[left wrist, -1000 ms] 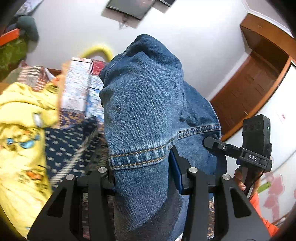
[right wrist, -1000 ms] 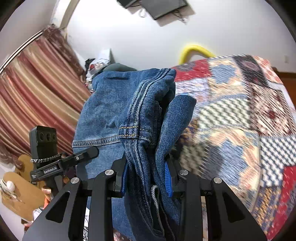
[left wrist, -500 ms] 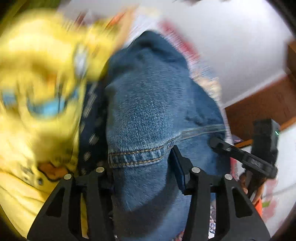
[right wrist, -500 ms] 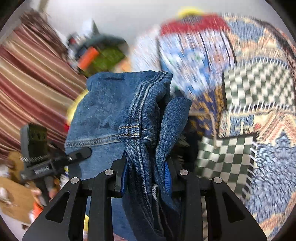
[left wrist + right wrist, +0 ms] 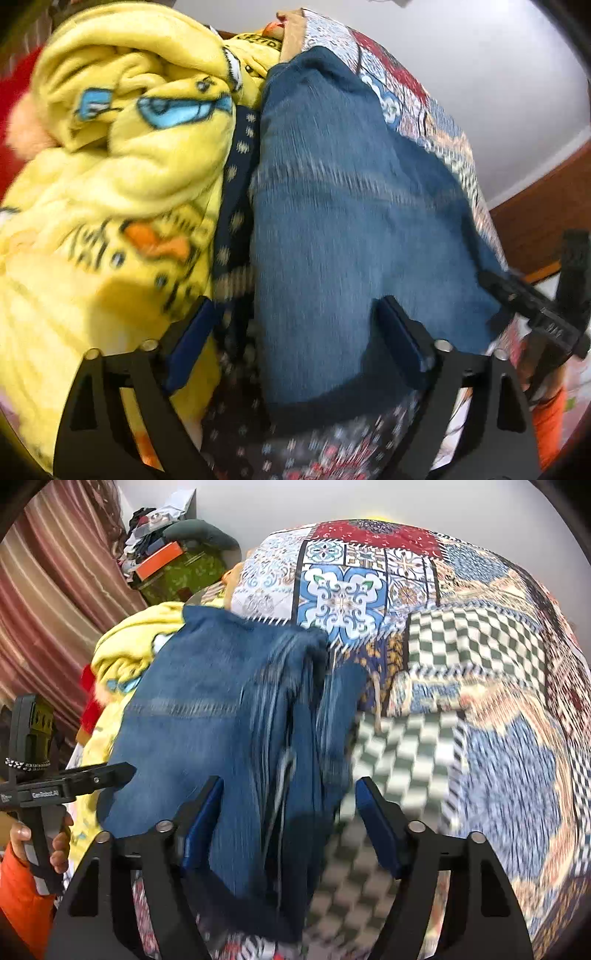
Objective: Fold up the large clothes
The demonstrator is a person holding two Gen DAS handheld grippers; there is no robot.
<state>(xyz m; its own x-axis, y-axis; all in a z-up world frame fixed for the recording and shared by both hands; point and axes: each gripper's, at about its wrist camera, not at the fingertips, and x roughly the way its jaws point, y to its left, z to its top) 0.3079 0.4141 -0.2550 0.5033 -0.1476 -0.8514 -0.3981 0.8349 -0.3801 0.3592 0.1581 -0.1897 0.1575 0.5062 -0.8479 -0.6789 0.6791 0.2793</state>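
Observation:
The folded blue jeans [image 5: 343, 206] lie blurred on the patchwork bed, between a yellow cartoon blanket and the quilt. They also show in the right wrist view [image 5: 221, 716]. My left gripper [image 5: 295, 332] is open, its jaws wide apart over the near end of the jeans. My right gripper [image 5: 290, 812] is open too, with the jeans' thick edge lying loose between its jaws. Each gripper shows at the edge of the other's view, the right one [image 5: 546, 306] and the left one [image 5: 55, 786].
A yellow cartoon blanket [image 5: 110, 155] is heaped left of the jeans. The patchwork quilt [image 5: 461, 657] covers the bed to the right. A green bag with an orange box [image 5: 173, 568] and striped curtains [image 5: 44, 602] stand at the far left.
Both grippers swung down from the wall toward the bed with the jeans, then opened. The jeans left both grips and now lie on the bed.

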